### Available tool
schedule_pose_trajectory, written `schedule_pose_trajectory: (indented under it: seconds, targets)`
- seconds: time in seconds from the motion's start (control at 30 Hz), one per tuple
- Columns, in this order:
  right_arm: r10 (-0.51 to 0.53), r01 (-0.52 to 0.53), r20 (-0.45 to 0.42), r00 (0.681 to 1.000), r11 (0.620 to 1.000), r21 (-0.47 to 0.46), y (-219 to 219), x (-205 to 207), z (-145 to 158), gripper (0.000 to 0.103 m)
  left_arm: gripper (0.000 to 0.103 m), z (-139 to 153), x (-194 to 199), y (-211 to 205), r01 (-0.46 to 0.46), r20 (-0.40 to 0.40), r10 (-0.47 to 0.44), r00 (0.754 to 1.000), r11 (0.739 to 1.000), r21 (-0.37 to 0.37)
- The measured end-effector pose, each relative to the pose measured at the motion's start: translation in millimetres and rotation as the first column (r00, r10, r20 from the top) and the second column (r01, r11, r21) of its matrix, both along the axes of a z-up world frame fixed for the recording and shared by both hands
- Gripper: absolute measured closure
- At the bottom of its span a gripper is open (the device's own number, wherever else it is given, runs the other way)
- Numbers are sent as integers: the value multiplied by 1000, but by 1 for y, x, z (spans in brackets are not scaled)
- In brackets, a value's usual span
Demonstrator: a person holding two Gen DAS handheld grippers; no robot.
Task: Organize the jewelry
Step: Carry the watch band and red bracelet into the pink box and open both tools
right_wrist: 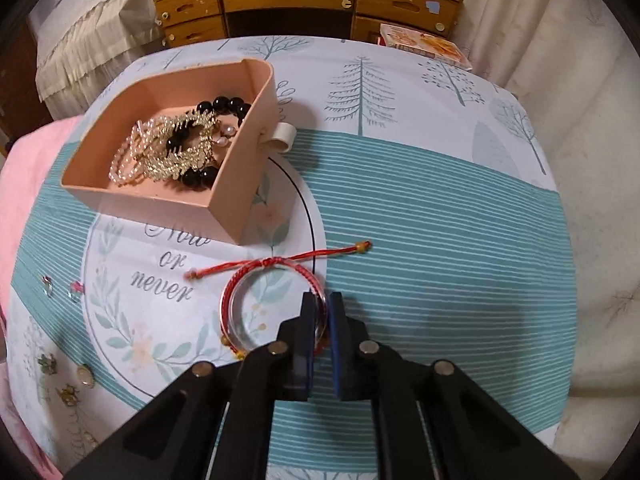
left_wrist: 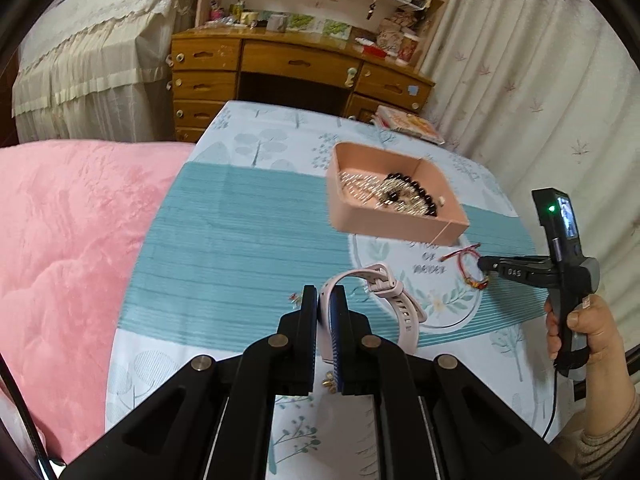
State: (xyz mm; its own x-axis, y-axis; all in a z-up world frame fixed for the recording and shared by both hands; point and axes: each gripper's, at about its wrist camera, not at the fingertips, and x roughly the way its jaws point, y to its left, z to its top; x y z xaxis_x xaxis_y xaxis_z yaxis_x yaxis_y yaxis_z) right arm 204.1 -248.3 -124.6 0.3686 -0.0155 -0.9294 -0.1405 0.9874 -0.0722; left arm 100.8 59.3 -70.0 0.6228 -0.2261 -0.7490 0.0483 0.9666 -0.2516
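A pink open box (left_wrist: 400,216) (right_wrist: 224,208) on the patterned cloth holds a black bead bracelet (right_wrist: 228,105), a gold chain piece (right_wrist: 176,148) and pearls. My left gripper (left_wrist: 323,300) is shut on a pale pink watch (left_wrist: 396,292), gripping its band just above the cloth. My right gripper (right_wrist: 322,308) is shut on the rim of a red cord bracelet (right_wrist: 264,280) that lies below the box. That bracelet (left_wrist: 470,270) and the right gripper (left_wrist: 486,264) also show in the left wrist view.
Small earrings and charms (right_wrist: 68,376) lie on the cloth at the left edge. A pink quilt (left_wrist: 68,264) borders the cloth on the left. A wooden desk (left_wrist: 296,68) stands behind, a book (left_wrist: 412,122) at the far corner, curtains on the right.
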Motion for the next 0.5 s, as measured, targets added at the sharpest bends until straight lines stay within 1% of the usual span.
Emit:
schedule_pose_trajectory:
  seconds: [0.07, 0.13, 0.23, 0.37, 0.5]
  targets:
    - [0, -1, 30, 1000, 1000, 21, 0, -5, 15, 97, 99, 11, 1, -4, 12, 21, -12, 1000, 1000, 7]
    - [10, -13, 74, 997, 999, 38, 4, -12, 37, 97, 99, 24, 4, -7, 28, 42, -28, 999, 1000, 8]
    - [29, -35, 143, 989, 999, 38, 11, -21, 69, 97, 99, 44, 12, -13, 51, 74, -51, 996, 999, 6]
    - [51, -69, 243, 969, 995, 66, 24, -27, 120, 97, 99, 69, 31, -21, 70, 107, -70, 992, 998, 0]
    - [47, -86, 322, 946, 990, 108, 35, -20, 163, 97, 99, 92, 58, -32, 76, 130, -76, 989, 997, 6]
